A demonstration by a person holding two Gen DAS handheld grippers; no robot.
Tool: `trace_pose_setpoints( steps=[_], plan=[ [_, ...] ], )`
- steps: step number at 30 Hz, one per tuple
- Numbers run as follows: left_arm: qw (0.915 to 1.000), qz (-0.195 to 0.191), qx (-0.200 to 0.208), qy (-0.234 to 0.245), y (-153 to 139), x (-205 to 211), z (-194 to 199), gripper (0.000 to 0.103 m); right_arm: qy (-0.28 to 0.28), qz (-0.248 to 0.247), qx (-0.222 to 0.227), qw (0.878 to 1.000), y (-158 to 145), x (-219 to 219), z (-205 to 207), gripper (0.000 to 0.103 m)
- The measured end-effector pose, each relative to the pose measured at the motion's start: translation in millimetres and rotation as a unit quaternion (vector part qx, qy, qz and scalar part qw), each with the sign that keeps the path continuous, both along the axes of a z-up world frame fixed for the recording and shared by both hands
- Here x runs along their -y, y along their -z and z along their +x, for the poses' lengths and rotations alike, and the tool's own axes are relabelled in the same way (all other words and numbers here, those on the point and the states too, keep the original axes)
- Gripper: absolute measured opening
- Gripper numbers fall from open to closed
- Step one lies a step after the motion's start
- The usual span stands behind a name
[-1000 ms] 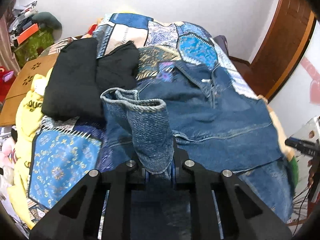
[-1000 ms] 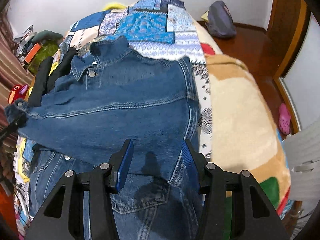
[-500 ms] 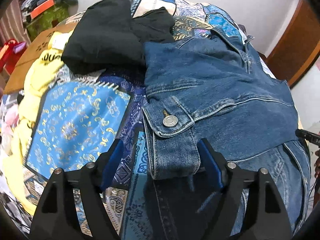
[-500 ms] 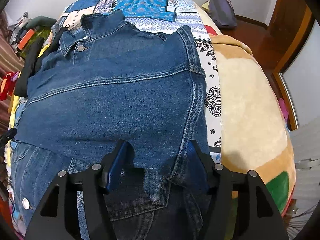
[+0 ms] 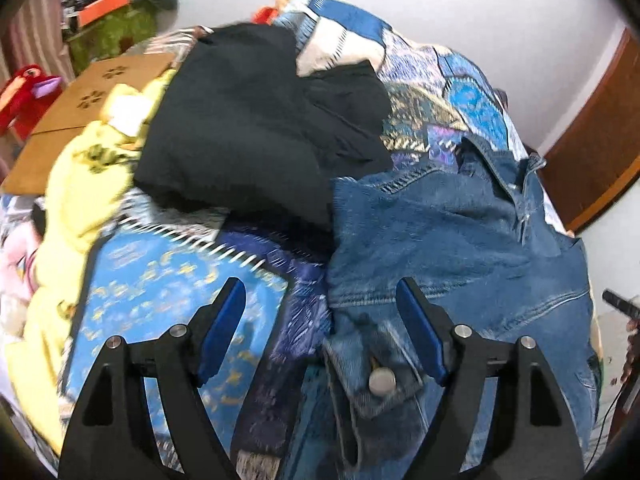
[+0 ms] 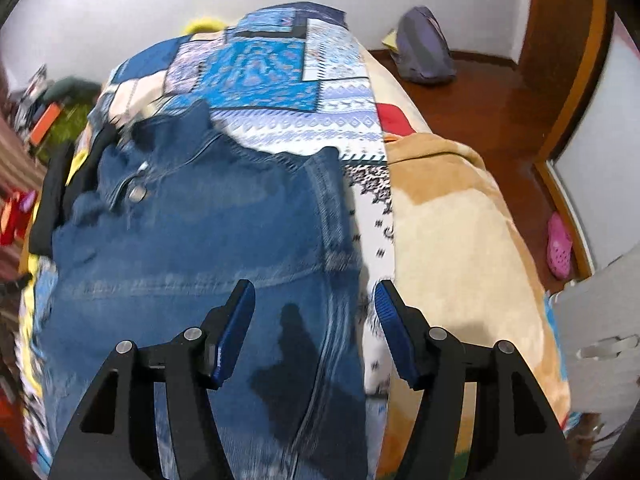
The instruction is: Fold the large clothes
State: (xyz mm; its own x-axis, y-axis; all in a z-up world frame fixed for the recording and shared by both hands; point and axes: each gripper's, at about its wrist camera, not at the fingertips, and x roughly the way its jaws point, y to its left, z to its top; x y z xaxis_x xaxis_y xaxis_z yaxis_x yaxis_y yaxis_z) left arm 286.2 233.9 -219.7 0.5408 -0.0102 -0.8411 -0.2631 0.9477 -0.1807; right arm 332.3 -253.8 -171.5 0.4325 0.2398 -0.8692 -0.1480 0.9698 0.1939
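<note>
Grippers [image 5: 320, 320] [image 6: 314, 316] both agape, empty over denim jacket [image 6: 192, 248]; sleeve cuff [image 5: 376, 380] at 6 o'clock likely unfolds unpinned.

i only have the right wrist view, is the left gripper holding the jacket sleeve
Observer: No. The left gripper is open, with the denim jacket cuff lying loose between its fingers.
Operator: anything left of the jacket i cant see properly
Observer: A pile of folded black clothes lies on the patchwork bedspread, touching the jacket's left edge.
Operator: and beyond that
Observer: A yellow garment lies bunched along the bed's left edge.
</note>
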Motion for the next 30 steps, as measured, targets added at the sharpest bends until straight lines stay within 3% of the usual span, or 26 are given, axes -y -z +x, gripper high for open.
trace_pose_setpoints(
  steps=[5,14,15,16,19,20,22,25,30],
  plan=[
    [0.9984,-0.023,-0.033,0.039,37,10,31,0.077,0.015,0.041,-0.034,0.998,23,5,34,0.058],
    [0.9851,-0.161,-0.048,0.037,68,-9,51,0.077,0.034,0.069,-0.045,0.996,52,-2,82,0.058],
    [0.9844,-0.166,-0.044,0.037,69,-9,52,0.070,0.035,0.069,-0.039,0.996,51,-2,82,0.057],
    [0.9842,-0.168,-0.037,0.042,67,-8,54,0.056,0.035,0.066,-0.033,0.997,50,-5,83,0.052],
    [0.9884,-0.141,-0.030,0.046,59,-1,55,0.034,0.011,0.069,-0.028,0.997,45,-12,81,0.024],
    [0.9907,-0.123,-0.030,0.050,55,3,57,0.030,0.008,0.065,-0.018,0.998,41,-14,78,0.020],
    [0.9929,-0.096,-0.029,0.065,44,14,56,0.008,-0.007,0.061,0.005,0.998,31,-17,73,0.016],
    [0.9959,-0.052,-0.017,0.072,19,25,54,0.007,-0.018,0.054,0.035,0.998,11,-17,66,0.014],
    [0.9956,-0.055,0.016,0.074,-33,20,66,0.006,-0.036,0.050,0.086,0.994,-33,-18,59,0.013]
  ],
)
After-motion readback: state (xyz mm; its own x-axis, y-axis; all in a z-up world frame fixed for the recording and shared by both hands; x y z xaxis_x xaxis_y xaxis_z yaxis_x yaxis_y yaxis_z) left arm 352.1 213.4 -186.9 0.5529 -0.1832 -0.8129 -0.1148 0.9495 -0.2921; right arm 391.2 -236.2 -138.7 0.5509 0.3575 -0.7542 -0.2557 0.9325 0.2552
